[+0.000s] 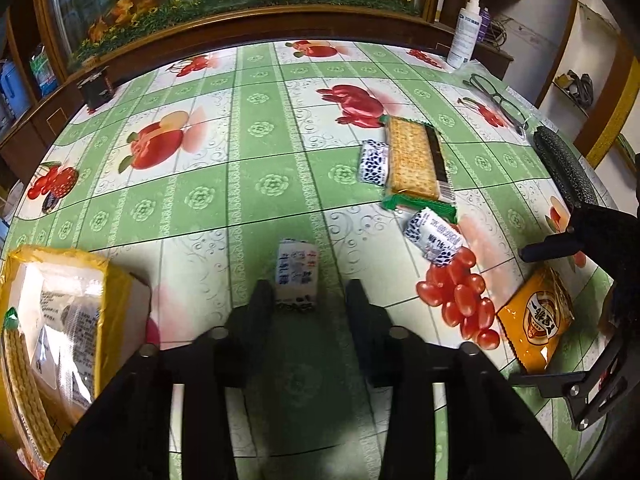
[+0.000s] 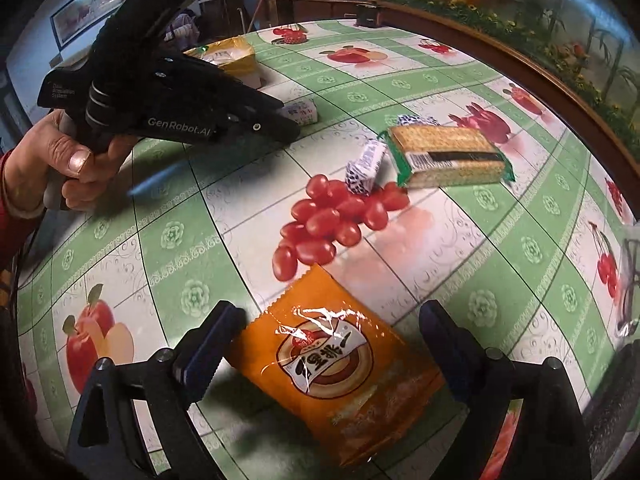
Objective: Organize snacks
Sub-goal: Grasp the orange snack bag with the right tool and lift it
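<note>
Two tongs are at work, both spread apart and clamped on nothing. The left tongs (image 1: 310, 292) straddle a small white candy (image 1: 297, 276) lying on the counter (image 1: 240, 152), its near end between the tips. The right tongs (image 2: 324, 332) bracket an orange packet (image 2: 340, 376) that lies flat and skewed across the gap.

Likely trouble: the packet is glossy and thin, so closing on its slack film could let it slide or crumple rather than lift. The candy sits closer to the left finger (image 1: 260, 300), so closing may nudge it sideways or pinch only the wrapper's end. Two more candies (image 1: 434, 236) and a cracker pack (image 1: 414, 160) lie well apart from both, and a yellow bag (image 1: 60, 308) waits at the left edge.
</note>
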